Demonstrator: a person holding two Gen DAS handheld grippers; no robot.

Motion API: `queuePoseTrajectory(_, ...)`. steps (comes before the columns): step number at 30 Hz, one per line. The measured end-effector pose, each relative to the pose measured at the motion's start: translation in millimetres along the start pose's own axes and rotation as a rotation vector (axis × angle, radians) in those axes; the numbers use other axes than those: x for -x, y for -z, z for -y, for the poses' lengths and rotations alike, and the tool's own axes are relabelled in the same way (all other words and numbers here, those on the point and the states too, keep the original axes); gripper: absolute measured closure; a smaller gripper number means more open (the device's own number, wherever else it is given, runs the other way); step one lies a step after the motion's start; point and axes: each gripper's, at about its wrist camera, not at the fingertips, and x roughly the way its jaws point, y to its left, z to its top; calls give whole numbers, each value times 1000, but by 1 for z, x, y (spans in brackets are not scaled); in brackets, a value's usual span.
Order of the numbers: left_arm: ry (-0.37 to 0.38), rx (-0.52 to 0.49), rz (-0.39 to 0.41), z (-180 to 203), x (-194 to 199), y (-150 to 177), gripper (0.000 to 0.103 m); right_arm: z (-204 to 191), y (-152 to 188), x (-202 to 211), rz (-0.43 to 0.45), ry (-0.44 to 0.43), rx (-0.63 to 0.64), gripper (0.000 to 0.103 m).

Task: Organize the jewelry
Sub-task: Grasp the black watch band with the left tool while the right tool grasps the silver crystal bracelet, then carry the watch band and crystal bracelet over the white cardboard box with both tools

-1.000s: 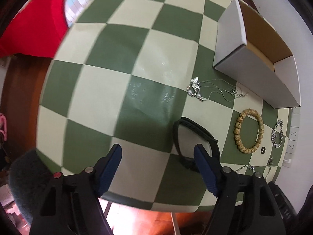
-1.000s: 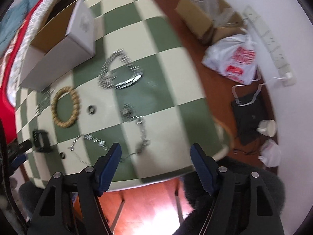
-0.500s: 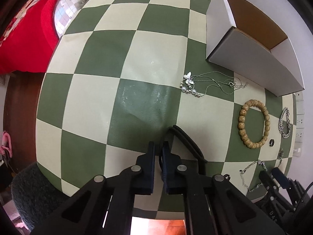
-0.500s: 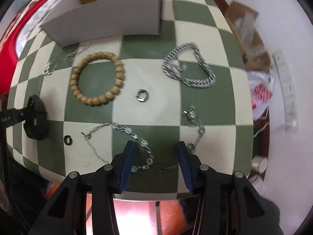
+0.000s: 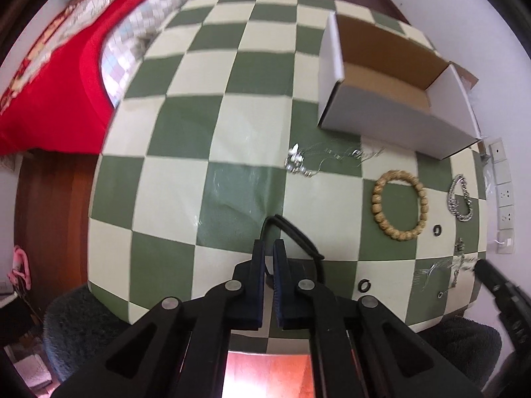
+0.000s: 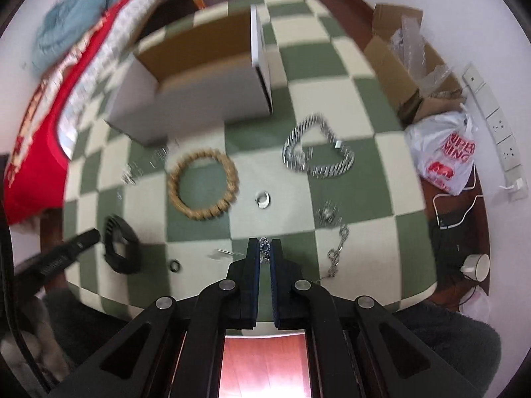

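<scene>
My left gripper [image 5: 268, 245] is shut on a black bracelet [image 5: 295, 232] and holds it just above the checkered table; the bracelet also shows in the right wrist view [image 6: 119, 243]. My right gripper [image 6: 264, 245] is shut on a thin silver chain bracelet [image 6: 264, 250] near the table's front edge. On the cloth lie a wooden bead bracelet [image 5: 400, 210], a flower pendant necklace [image 5: 298, 162], a heavy silver chain [image 6: 315, 157], a silver ring [image 6: 264, 199], a black ring [image 5: 364, 286] and another silver chain [image 6: 337, 238].
An open white cardboard box [image 5: 391, 122] stands at the back of the green-and-cream checkered table [image 5: 199, 132]. A red blanket [image 5: 49, 83] lies to the left. Cardboard boxes [image 6: 415, 66] and a plastic bag [image 6: 444, 156] sit on the floor to the right.
Both grippers went from open to shut: the left closed on the black bracelet, the right closed on the thin silver chain. Both have lifted back, widening the views.
</scene>
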Motion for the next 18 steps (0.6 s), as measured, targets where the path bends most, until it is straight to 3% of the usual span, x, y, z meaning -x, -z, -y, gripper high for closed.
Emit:
queuePoseTrajectory(5, -28, -32, 62, 19, 16, -3, 101, -4, -12, 28, 56, 4, 13, 97)
queuePoseTrajectory(9, -29, -48, 100, 27, 5, -25, 101, -1, -22, 36, 85, 29, 21, 97)
queuePoseTrajectory(18, -15, -101, 194, 42, 31, -63, 102, -9, -48, 66, 168, 15, 30, 97)
